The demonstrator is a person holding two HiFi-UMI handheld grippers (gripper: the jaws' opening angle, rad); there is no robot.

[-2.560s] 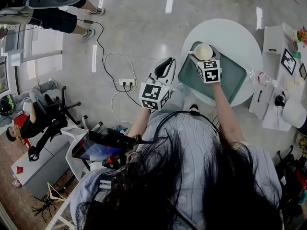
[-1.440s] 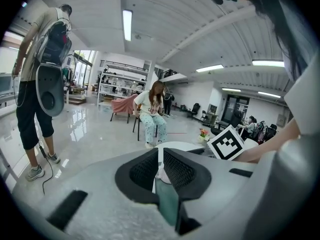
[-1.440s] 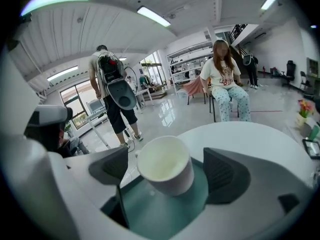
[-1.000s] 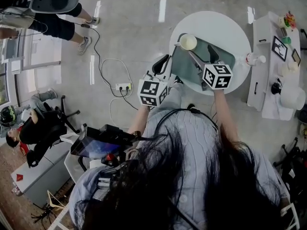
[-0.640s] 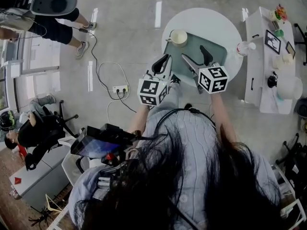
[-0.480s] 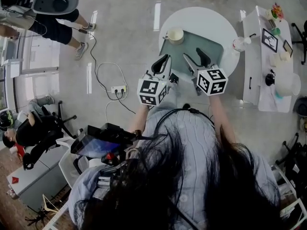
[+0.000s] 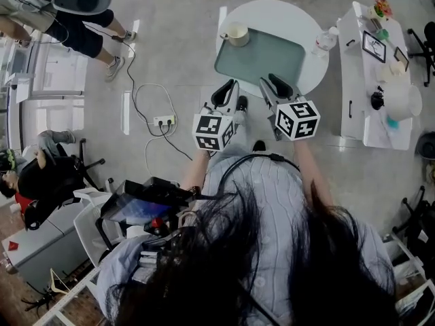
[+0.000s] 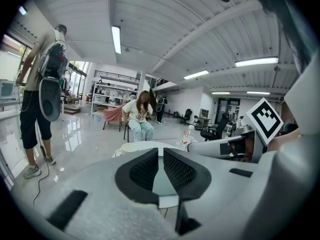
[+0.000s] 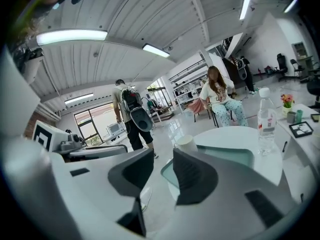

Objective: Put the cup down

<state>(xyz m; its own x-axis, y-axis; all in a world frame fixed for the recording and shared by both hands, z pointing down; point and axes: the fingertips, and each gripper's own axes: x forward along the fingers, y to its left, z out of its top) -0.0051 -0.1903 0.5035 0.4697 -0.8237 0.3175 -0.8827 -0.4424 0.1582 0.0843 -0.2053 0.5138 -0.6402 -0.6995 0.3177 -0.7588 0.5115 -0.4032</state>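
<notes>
The cream cup (image 7: 236, 34) stands upright on the far left corner of the green tray (image 7: 262, 56), on the round white table (image 7: 272, 12). Nothing holds it. My right gripper (image 7: 274, 85) hangs off the table's near edge, well short of the cup (image 9: 187, 143). Its jaws are closing, a gap still shows between them, and nothing is in that gap. My left gripper (image 7: 228, 92) is beside it on the left, shut and empty. In the left gripper view the cup (image 8: 131, 147) peeks over the jaws, and only a thin slit shows at my left gripper (image 8: 161, 164).
A clear water bottle (image 7: 325, 41) stands at the table's right rim. A white side table (image 7: 374, 80) with small items is further right. A power strip with cables (image 7: 163, 121) lies on the floor to the left. A person (image 7: 75, 12) stands at far left.
The right gripper let go of the cup on the tray corner and drew back toward me, its jaws narrowing. Both grippers are now off the table's near edge.
</notes>
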